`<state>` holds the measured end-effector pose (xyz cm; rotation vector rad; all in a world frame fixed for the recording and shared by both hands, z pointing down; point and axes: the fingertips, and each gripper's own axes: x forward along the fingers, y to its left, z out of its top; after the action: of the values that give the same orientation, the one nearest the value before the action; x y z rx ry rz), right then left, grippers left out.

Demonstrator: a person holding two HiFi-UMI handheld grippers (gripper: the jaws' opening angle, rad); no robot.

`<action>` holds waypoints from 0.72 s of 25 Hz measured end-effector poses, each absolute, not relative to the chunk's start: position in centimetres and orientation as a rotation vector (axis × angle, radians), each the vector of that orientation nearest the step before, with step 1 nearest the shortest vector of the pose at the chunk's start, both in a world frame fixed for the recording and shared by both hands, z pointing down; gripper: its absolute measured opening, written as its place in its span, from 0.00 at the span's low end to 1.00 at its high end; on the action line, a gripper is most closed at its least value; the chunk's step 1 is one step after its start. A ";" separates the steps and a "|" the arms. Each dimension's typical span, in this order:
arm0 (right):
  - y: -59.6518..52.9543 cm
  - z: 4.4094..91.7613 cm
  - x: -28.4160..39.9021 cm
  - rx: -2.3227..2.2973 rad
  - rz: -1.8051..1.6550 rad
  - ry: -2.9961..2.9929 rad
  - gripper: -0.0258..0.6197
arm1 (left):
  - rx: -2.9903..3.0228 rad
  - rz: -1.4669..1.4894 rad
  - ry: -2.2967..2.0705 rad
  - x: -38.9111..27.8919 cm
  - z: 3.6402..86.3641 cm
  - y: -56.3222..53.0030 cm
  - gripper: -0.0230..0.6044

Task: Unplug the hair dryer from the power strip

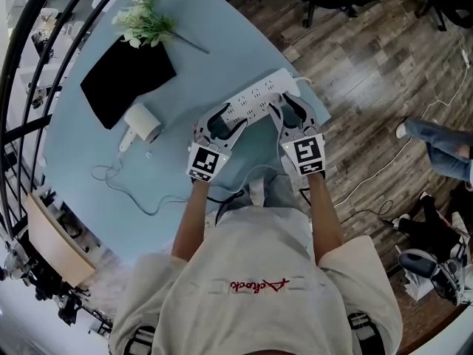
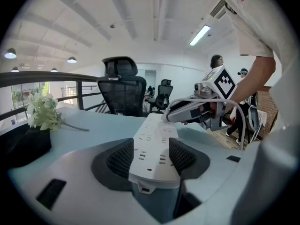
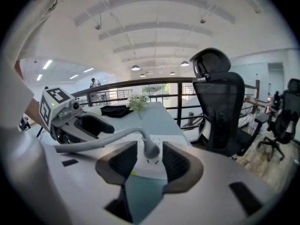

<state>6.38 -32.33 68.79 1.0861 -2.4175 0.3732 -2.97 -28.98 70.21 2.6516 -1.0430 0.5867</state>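
A white power strip [image 1: 259, 95] lies on the pale blue table [image 1: 222, 21]. My left gripper [image 1: 224, 118] is shut on the strip's near end [image 2: 154, 149], with both pads against its sides. The hair dryer's grey plug [image 3: 151, 149] stands in a socket at the strip's other end. My right gripper [image 3: 150, 157] is open around that plug, with a gap on each side. The plug's cord [image 3: 101, 140] runs off to the left. The white hair dryer [image 1: 141, 123] lies on the table to the left, with its thin cord [image 1: 126, 187] looping toward the front edge.
A black mat [image 1: 126, 80] and a bunch of white flowers [image 1: 144, 21] lie at the table's far left. A black office chair [image 3: 220, 107] stands beyond the table. A railing [image 1: 29, 65] runs along the left. Wooden floor with cables [image 1: 384, 168] lies to the right.
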 end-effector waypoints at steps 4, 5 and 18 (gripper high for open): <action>-32.9 68.8 6.1 1.076 0.345 -2.401 0.30 | 2.650 0.587 -1.044 -3.0 70.2 -29.1 0.42; -33.0 68.9 6.1 1.072 0.338 -2.396 0.29 | 2.649 0.586 -1.044 -3.0 70.2 -29.1 0.42; -33.2 69.3 6.4 1.099 0.474 -2.403 0.23 | 2.644 0.584 -1.053 -2.8 70.3 -28.9 0.42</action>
<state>6.39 -33.25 69.33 1.0995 -2.4026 0.4742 -2.83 -28.89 70.30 2.6439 -1.0534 0.5845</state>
